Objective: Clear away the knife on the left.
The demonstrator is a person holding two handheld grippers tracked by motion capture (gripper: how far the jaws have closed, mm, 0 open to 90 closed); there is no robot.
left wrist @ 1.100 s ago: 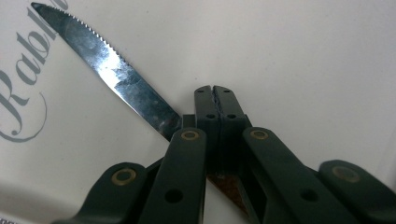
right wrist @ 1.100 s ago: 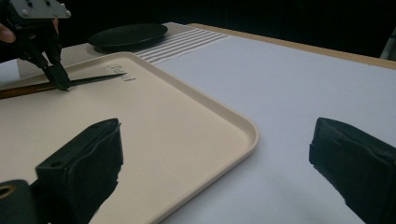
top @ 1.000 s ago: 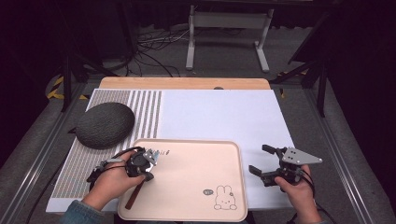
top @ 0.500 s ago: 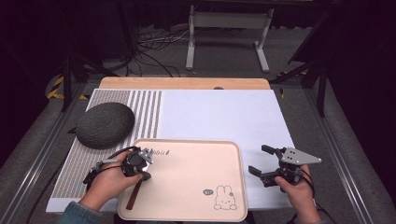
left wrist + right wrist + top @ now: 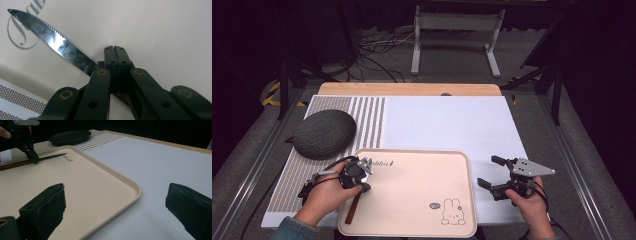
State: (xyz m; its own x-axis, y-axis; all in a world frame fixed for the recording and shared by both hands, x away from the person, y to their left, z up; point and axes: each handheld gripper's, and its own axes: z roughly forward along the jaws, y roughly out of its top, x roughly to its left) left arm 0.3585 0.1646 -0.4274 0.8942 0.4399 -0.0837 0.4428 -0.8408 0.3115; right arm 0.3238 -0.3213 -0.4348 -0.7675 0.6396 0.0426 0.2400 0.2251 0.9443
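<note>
Desk unchanged since earlier; both hands stay put. Left gripper jaws clamp the serrated knife on the tray; right gripper jaws gape empty.

A wooden-edged table carries a white mat with a striped band along one side. On that band, beyond the left jaws, lies a dark grey rounded object. A beige tray printed with a rabbit rests on the mat's near edge; the left jaws sit over its left part, while the right jaws stand just off its right rim, above bare white mat.
</note>
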